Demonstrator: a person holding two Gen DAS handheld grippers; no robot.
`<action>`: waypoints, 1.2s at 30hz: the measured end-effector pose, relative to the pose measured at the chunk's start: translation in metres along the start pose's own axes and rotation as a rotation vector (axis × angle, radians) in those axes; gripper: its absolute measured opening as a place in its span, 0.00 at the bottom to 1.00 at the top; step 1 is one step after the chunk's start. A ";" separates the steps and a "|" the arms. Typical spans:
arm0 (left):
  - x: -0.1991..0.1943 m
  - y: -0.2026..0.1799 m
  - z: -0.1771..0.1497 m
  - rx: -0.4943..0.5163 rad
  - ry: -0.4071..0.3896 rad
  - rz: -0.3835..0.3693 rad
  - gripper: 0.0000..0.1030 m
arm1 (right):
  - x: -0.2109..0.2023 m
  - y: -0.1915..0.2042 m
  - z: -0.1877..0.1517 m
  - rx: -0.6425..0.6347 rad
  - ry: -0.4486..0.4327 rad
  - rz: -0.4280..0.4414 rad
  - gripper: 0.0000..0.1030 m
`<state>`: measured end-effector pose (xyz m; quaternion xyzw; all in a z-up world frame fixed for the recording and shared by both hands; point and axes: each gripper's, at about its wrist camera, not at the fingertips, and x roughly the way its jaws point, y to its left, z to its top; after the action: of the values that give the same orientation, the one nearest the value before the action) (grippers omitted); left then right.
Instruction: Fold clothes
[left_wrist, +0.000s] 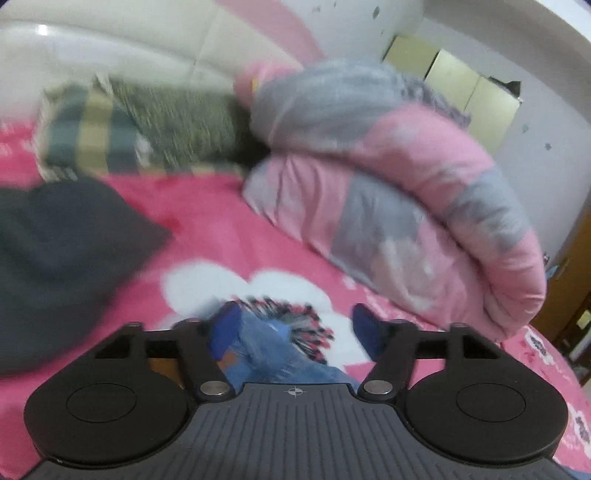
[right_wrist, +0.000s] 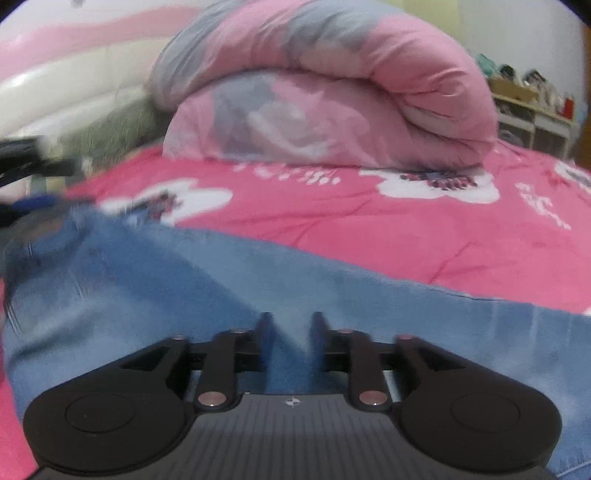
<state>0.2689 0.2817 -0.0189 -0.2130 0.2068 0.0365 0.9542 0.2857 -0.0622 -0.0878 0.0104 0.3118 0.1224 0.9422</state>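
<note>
hovering over the pink bed (right_wrist: 369, 229), we see left gripper (left_wrist: 295, 328) and right gripper (right_wrist: 291, 328) parted above blue jeans (right_wrist: 184, 280), gripping nothing.

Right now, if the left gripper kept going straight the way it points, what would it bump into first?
Most likely the blue jeans lying between its open jaws. Beyond them comes the pink flowered bedsheet, though blur makes depth uncertain.

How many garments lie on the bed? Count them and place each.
2: blue jeans spread on the pink sheet in front of both grippers, and a dark garment at the left view's left edge. Others may be out of view.
</note>
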 end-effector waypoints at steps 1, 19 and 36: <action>-0.011 0.006 0.004 0.007 0.028 0.014 0.68 | -0.011 -0.004 0.001 0.033 -0.030 0.019 0.44; -0.007 0.095 -0.069 -0.370 0.213 -0.042 0.77 | -0.065 -0.005 -0.116 1.070 0.291 0.565 0.68; -0.023 0.072 -0.057 -0.410 0.027 0.025 0.27 | -0.008 -0.024 -0.124 1.465 0.059 0.493 0.35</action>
<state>0.2149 0.3233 -0.0843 -0.4005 0.2104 0.0870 0.8876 0.2119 -0.0948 -0.1854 0.6970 0.3267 0.0913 0.6317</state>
